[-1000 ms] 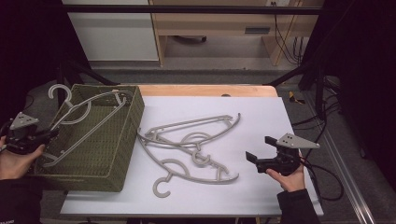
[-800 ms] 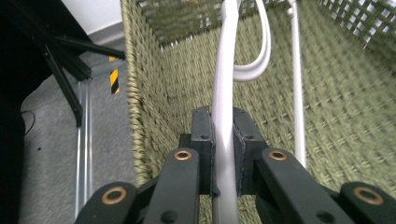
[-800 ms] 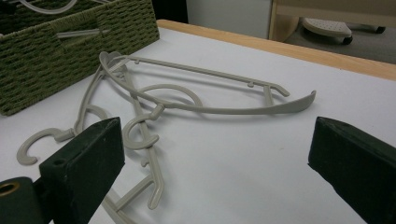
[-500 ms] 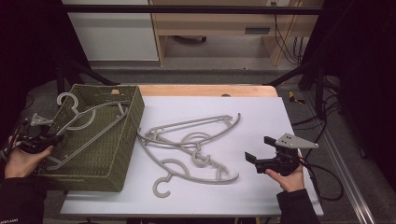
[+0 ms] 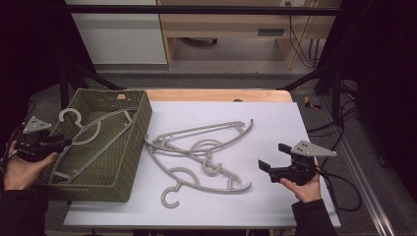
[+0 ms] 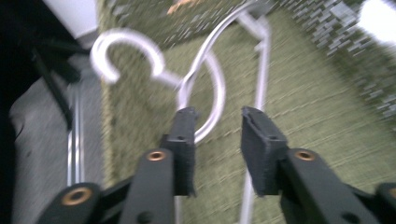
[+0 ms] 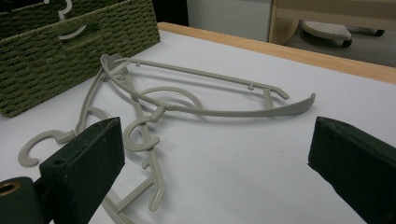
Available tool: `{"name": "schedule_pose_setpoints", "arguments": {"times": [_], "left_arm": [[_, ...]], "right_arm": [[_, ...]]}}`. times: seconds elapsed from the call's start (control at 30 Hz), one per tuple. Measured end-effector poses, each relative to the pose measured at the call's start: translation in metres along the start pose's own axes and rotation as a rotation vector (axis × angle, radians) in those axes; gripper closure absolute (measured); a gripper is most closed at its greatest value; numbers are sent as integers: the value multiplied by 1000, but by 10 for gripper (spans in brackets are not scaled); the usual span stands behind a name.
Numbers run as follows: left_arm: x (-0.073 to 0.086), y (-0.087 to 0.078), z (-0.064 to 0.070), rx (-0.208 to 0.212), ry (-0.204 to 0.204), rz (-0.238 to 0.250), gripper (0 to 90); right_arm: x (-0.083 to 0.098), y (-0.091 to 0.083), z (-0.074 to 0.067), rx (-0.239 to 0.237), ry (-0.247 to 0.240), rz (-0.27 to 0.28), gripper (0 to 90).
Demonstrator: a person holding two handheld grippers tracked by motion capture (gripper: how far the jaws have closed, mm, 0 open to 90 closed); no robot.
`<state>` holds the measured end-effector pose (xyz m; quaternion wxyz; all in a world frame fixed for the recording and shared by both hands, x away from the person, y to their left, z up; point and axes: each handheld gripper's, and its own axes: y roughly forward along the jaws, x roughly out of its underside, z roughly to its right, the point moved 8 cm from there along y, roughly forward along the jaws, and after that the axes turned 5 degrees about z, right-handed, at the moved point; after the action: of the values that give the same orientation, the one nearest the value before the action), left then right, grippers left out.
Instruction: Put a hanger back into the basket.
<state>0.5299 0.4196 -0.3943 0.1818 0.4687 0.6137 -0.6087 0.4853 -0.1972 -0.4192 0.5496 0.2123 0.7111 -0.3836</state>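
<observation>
In basket (image 5: 129, 147): 1 hanger (image 5: 93, 132); 2 on table (image 5: 275, 206); both tools open, empty.

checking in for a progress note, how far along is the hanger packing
Done: one grey hanger lies in the green woven basket. In hand: the left gripper has just been opening at that hanger's neck, jaws apart, so it looks released. Left: two hangers lie tangled on the white table. The right gripper waits open beside them, holding nothing.
</observation>
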Motion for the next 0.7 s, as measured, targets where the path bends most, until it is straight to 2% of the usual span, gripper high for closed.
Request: {"name": "schedule_pose_setpoints", "arguments": {"times": [0.13,0.3,0.4,0.53,0.63,0.7], "left_arm": [[-21,-8,26,67,0,106,519],[-41,-13,59,150,-10,209,382],[-51,-15,85,223,-18,285,310],[-53,-13,110,269,-4,319,218],[-54,-11,127,296,-11,334,157],[-56,-11,140,320,-13,348,146]], "right_arm": [[0,0,0,-1,-4,2,38],[0,0,0,0,-2,6,38],[-1,0,0,0,0,13,38],[0,1,0,2,1,12,36],[0,2,-1,-1,-1,16,36],[-1,1,0,0,-1,17,36]]}}
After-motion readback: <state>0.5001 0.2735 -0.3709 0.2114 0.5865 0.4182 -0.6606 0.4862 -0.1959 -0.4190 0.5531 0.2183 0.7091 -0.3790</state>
